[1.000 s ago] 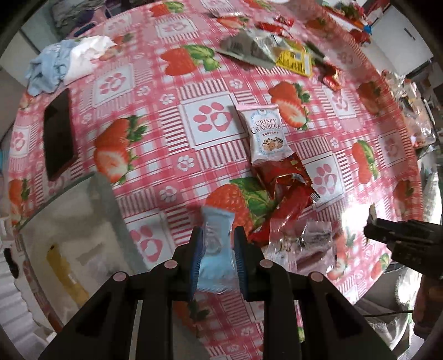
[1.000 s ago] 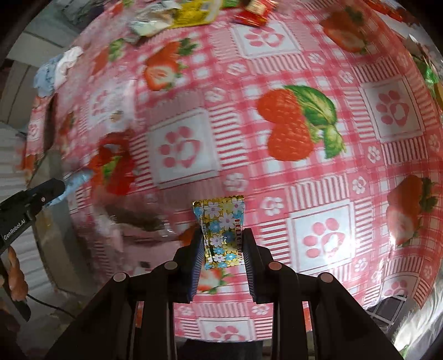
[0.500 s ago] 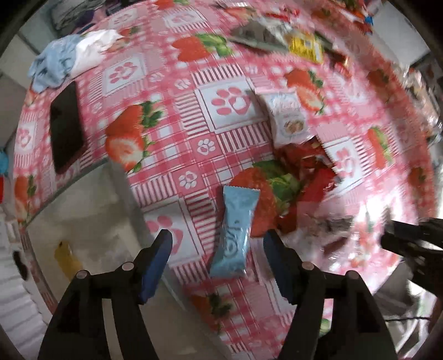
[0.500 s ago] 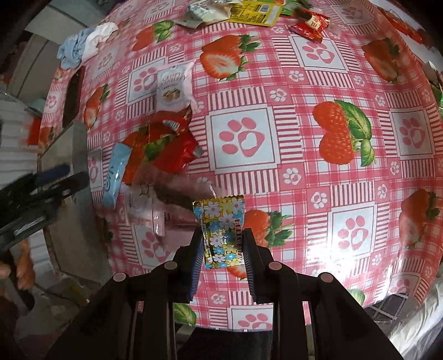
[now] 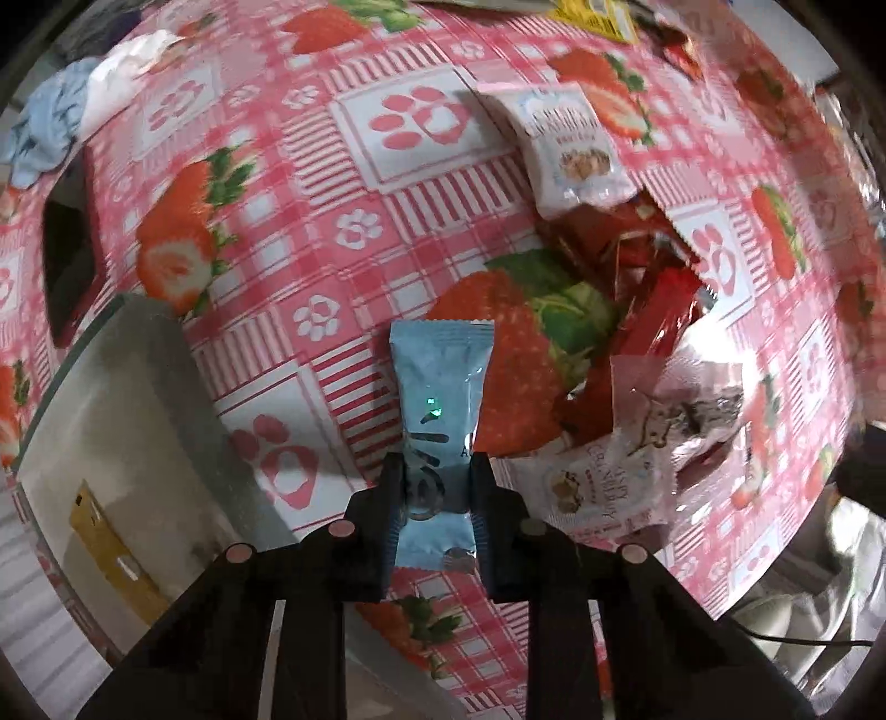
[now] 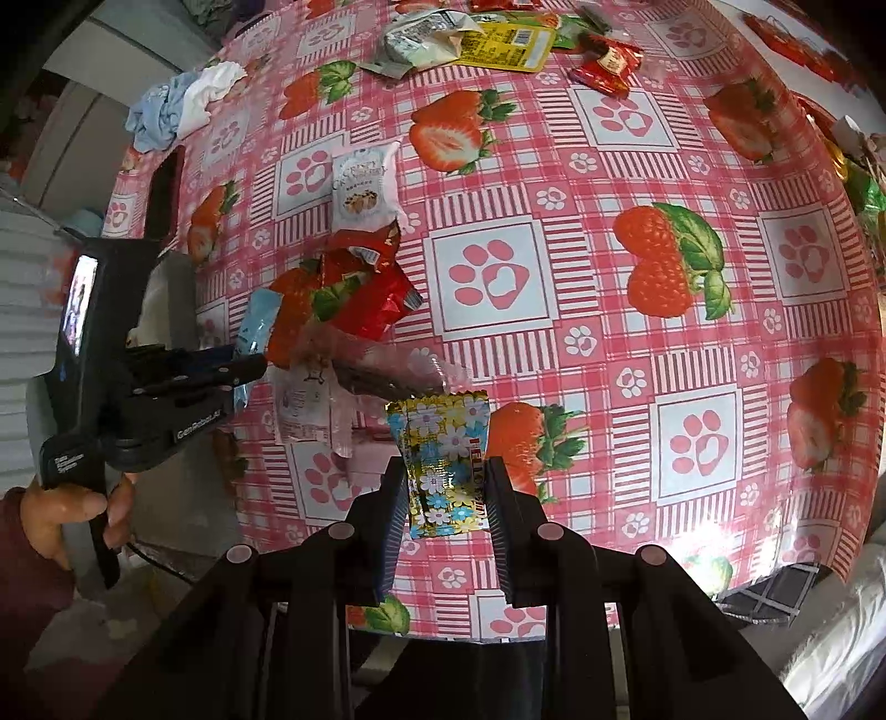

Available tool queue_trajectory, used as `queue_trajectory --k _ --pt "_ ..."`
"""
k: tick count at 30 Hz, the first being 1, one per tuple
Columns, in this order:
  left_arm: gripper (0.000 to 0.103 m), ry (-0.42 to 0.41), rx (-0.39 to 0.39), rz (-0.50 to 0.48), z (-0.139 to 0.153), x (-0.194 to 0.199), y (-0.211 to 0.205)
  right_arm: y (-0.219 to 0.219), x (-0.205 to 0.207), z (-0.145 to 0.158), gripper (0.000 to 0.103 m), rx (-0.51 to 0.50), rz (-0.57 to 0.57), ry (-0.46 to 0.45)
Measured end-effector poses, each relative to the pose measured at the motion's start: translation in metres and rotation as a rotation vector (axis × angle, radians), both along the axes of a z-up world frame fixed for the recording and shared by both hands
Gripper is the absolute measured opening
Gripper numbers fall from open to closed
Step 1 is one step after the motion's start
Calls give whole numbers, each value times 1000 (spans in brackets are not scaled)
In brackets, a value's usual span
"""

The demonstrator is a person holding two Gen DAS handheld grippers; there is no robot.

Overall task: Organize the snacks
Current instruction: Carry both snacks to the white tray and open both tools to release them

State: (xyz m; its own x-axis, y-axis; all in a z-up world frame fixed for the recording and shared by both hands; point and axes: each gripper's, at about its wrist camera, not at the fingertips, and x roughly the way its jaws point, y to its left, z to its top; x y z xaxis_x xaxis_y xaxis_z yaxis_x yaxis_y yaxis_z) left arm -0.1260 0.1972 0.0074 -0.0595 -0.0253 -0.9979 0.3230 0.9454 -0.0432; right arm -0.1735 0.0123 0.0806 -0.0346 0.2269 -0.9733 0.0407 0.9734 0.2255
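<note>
My left gripper [image 5: 437, 487] is shut on a light blue snack packet [image 5: 440, 399] at the near left part of the table; it also shows in the right wrist view [image 6: 221, 371], with the blue packet [image 6: 257, 321] in it. My right gripper [image 6: 446, 493] is shut on a gold flowered candy packet [image 6: 443, 454], held above the table's near edge. A pile of red wrappers [image 5: 648, 293], a white cranberry packet [image 5: 570, 149] and clear and white packets [image 5: 637, 459] lie just right of the blue packet.
A white bin [image 5: 111, 421] with a yellow item inside stands below the table's left edge. A black phone [image 5: 69, 260] and a blue-white cloth [image 5: 72, 116] lie at the far left. More packets [image 6: 482, 39] lie at the far side of the strawberry tablecloth [image 6: 609, 332].
My left gripper dropped the blue packet on the table and opened, then closed on it again. The right gripper kept hold of the gold packet and drew back from the table.
</note>
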Motion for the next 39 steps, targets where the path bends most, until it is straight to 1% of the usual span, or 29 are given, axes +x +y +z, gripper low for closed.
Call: queue_trajectory --k 4,10,13,17,25,29,35,39 --pt "25 -39 -45 62 24 -8 17 9 3 3 29 4 24 -9" --pt "25 -102 -108 133 65 -28 44 37 12 9 29 25 88 -15" --pt "25 -129 -115 163 80 -33 58 55 17 13 29 38 135 -18" --pt "25 -152 -95 202 93 -43 89 90 24 17 29 51 230 -25" --pt "25 -128 -57 337 85 -83 157 163 22 15 29 65 430 -13" --pt "25 -104 -44 387 78 -104 181 203 12 10 29 76 539 7" --pt "25 -50 -25 424 65 -124 201 253 -8 -4 29 84 681 43" --pt "25 -31 -18 420 60 -131 207 272 -17 -15 29 88 735 71"
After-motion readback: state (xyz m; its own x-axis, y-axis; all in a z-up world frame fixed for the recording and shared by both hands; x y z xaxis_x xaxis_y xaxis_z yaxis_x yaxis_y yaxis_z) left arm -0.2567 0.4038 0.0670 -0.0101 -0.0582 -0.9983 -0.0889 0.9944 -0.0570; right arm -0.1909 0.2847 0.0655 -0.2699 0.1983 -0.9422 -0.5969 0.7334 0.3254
